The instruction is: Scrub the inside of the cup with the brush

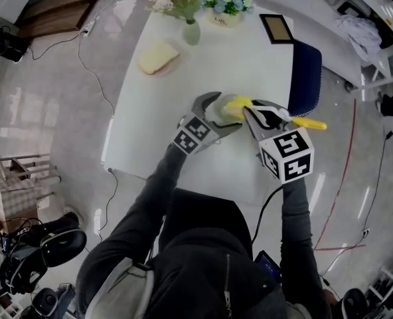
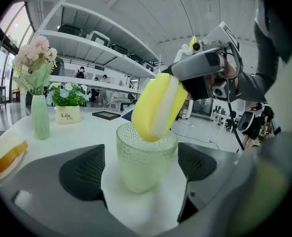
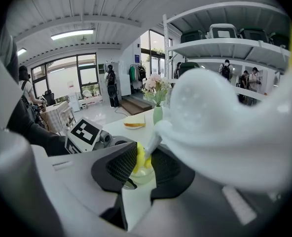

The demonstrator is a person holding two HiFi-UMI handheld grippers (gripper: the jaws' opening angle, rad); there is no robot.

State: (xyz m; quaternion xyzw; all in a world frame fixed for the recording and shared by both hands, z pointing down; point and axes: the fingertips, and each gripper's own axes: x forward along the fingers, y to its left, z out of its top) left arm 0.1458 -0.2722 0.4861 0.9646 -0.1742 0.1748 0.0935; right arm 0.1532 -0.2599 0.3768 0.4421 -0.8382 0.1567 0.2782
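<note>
A pale green dimpled glass cup (image 2: 142, 168) stands upright on the white table (image 1: 183, 151). My left gripper (image 2: 141, 169) is open around the cup, with a pad on each side and a gap on the left side. The brush's yellow-and-white sponge head (image 2: 158, 107) dips into the cup's mouth at a slant. My right gripper (image 3: 145, 168) is shut on the brush's white handle (image 3: 220, 127), just right of the cup. In the head view the cup (image 1: 216, 115) sits between the left gripper (image 1: 224, 110) and the right gripper (image 1: 259, 115). The brush's yellow handle end (image 1: 311, 123) sticks out to the right.
A yellow-and-white sponge (image 1: 158, 58) lies at the table's far left. A green vase of pink flowers (image 1: 190, 30) and a small flower pot (image 1: 226, 13) stand at the far edge, with a dark picture frame (image 1: 276, 28) beside them. A blue chair (image 1: 306, 78) stands at the right edge.
</note>
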